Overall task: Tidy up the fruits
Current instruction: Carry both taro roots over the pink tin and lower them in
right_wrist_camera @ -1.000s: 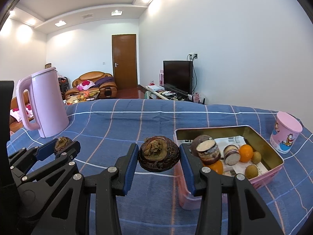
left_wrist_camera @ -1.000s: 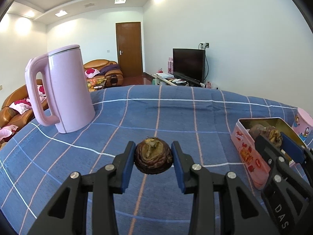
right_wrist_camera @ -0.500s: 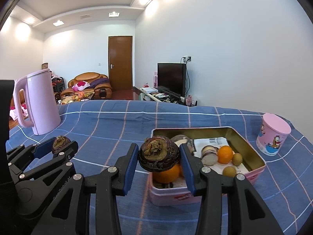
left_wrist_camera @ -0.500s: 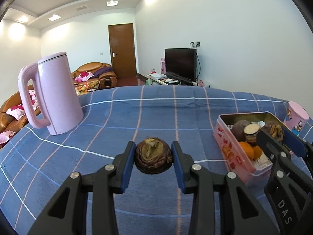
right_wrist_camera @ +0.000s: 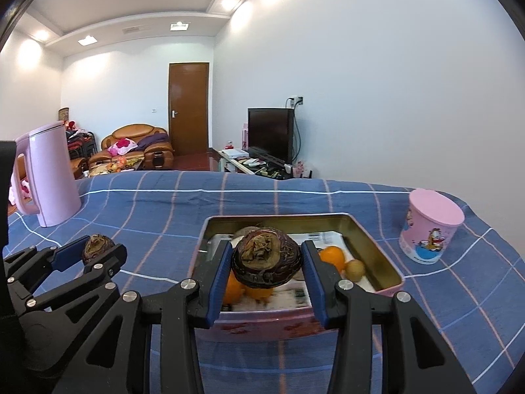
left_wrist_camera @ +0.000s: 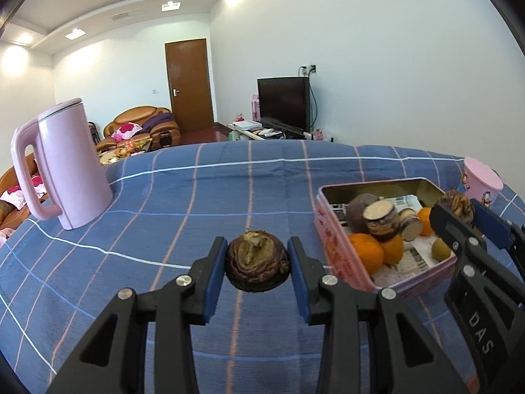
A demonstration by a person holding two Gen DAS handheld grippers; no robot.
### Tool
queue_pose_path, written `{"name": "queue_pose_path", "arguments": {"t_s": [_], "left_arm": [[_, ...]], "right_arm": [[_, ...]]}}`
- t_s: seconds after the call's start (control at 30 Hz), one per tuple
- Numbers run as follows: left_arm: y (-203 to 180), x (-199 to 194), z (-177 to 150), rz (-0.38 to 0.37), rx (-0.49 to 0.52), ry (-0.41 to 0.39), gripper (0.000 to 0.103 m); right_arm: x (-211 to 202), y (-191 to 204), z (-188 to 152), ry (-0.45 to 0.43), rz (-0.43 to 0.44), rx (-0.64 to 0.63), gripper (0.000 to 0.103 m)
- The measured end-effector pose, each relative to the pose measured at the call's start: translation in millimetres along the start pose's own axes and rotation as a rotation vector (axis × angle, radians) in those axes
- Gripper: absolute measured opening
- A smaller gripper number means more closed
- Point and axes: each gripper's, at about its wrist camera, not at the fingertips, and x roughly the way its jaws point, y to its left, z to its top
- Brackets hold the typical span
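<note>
My left gripper [left_wrist_camera: 257, 262] is shut on a dark brown wrinkled fruit [left_wrist_camera: 257, 261] and holds it above the blue checked cloth, left of the pink tin [left_wrist_camera: 338, 239]. My right gripper [right_wrist_camera: 266, 262] is shut on a second dark wrinkled fruit [right_wrist_camera: 266, 259] and holds it over the near end of the pink tin [right_wrist_camera: 370, 239]. The tin holds oranges [left_wrist_camera: 366, 251], cut brown roots [left_wrist_camera: 377, 215] and small green-brown fruits [right_wrist_camera: 355, 267] on newspaper. The right gripper also shows at the right of the left wrist view [left_wrist_camera: 457, 210], and the left gripper at the left of the right wrist view [right_wrist_camera: 95, 251].
A tall pink kettle [left_wrist_camera: 62, 170] stands at the table's far left. A pink lidded cup [right_wrist_camera: 431, 226] stands right of the tin. The table is covered with a blue checked cloth [left_wrist_camera: 229, 190]. Sofas, a door and a television are beyond the table.
Both grippers have moved right with their fruits. The right gripper has gone from left of the tin to over its near end. The tin now shows more fully in the left wrist view.
</note>
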Motion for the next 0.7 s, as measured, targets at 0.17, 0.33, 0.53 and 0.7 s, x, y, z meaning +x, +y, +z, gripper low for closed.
{"name": "queue_pose_path", "arguments": {"t_s": [0.17, 0.33, 0.53, 0.7], "left_arm": [[-13.8, -0.6, 0.0, -0.019, 0.011, 0.006, 0.039], [-27.2, -2.4, 0.7, -0.034, 0.025, -0.003, 0.039], [-44.2, -0.6, 1.6, -0.06, 0.039, 0.007, 0.039], [-56.6, -1.0, 1.9, -0.076, 0.053, 0.004, 0.039]], "right_arm": [[0.4, -17.4, 0.0, 0.005, -0.015, 0.014, 0.045], [-0.3, -30.9, -1.0, 0.002, -0.039, 0.017, 0.045], [0.8, -46.5, -1.1, 0.002, -0.064, 0.026, 0.046], [2.9, -57.3, -1.4, 0.001, -0.082, 0.029, 0.045]]}}
